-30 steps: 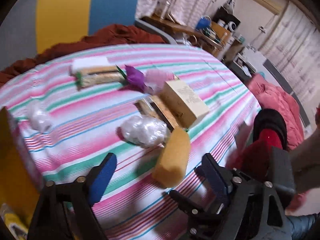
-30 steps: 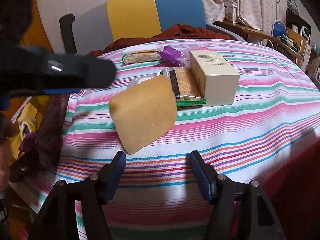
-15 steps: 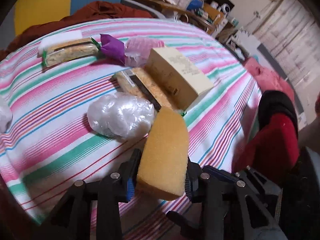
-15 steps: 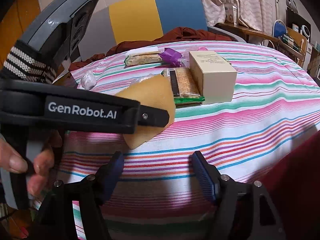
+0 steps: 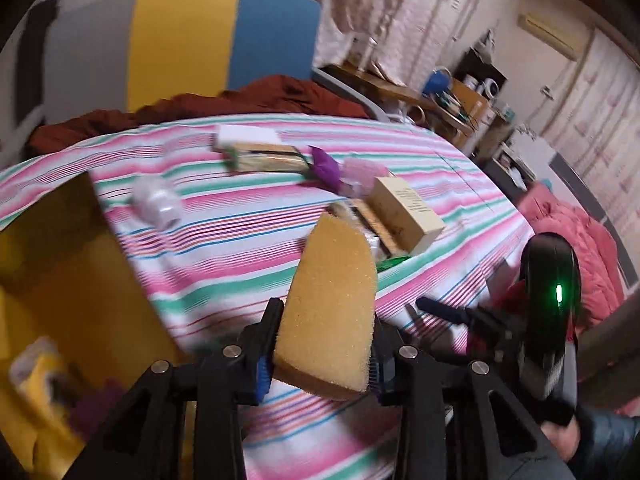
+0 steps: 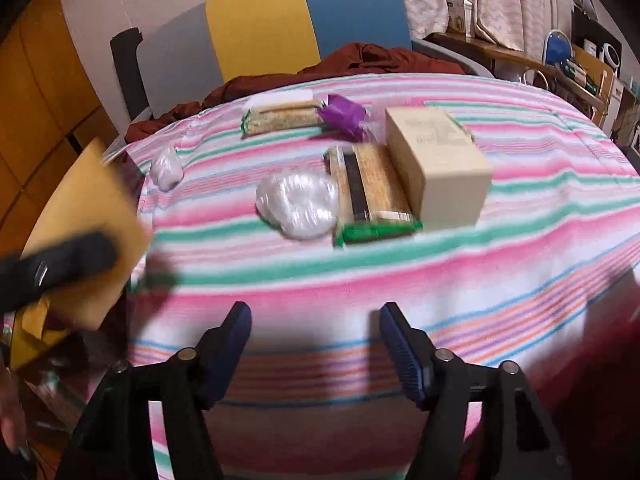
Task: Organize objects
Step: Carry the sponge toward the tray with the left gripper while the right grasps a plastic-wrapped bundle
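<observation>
Striped tablecloth (image 6: 480, 264) bears packets; tricolour chair (image 6: 280, 20) stands behind.

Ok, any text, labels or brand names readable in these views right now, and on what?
No text can be read.
Beige box: dark print on its top face, too blurred to read.
Green-edged cracker packet: no legible lettering.
Small box on the far shelf: markings too small.

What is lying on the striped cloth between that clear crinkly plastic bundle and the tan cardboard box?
A flat cracker packet with a dark band and green end lies between the plastic bundle and the box, close against both. The right wrist view shows it plainly.
</observation>
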`<state>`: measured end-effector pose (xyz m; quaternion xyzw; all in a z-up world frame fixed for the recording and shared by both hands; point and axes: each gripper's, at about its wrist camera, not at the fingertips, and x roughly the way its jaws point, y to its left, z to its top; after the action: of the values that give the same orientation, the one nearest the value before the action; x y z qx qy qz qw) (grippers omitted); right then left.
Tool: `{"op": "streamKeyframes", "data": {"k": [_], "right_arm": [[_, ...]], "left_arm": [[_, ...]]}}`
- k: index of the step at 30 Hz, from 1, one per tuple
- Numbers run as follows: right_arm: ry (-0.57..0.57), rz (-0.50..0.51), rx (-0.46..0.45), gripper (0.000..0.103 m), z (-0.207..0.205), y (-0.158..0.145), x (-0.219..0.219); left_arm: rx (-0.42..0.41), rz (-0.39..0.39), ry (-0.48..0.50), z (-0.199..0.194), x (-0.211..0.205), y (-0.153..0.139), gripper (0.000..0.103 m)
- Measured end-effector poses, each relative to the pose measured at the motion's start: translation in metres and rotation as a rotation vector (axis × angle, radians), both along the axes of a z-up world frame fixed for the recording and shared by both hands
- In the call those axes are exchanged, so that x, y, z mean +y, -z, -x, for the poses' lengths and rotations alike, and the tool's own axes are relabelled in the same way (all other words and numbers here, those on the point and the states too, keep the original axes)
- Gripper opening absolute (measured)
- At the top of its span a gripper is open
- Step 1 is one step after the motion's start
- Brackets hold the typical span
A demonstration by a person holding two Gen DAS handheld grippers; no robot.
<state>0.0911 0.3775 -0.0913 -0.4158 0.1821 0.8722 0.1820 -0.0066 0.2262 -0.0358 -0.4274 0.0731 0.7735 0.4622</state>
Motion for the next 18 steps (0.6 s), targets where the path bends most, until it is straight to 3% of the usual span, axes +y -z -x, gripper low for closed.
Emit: {"op": "streamKeyframes", "data": {"k": [6, 11, 15, 17, 18], "right_arm": [[-0.055, -0.131, -0.040, 0.062, 0.048, -0.028, -0.004], [-0.115, -0.243, -0.140, 0.060, 0.096, -0.014, 0.002], [-0.139, -0.206, -0.203, 0.053, 0.110, 0.010, 0.013], [-0.156, -0.161, -0.164, 0.038, 0.104, 0.017, 0.014], [-0.156, -0.157, -0.157, 0.037, 0.102, 0.017, 0.014]], "left_arm": [[0.000, -0.024, -0.096, 0.001, -0.046, -0.005, 0.038], [0.010, -0.043, -0.167, 0.003, -0.074, -0.010, 0.038], [0.023, -0.050, -0.209, 0.003, -0.091, -0.014, 0.038], [0.027, -0.053, -0.233, 0.004, -0.100, -0.015, 0.038], [0.025, -0.054, -0.244, 0.005, -0.103, -0.014, 0.038]]}}
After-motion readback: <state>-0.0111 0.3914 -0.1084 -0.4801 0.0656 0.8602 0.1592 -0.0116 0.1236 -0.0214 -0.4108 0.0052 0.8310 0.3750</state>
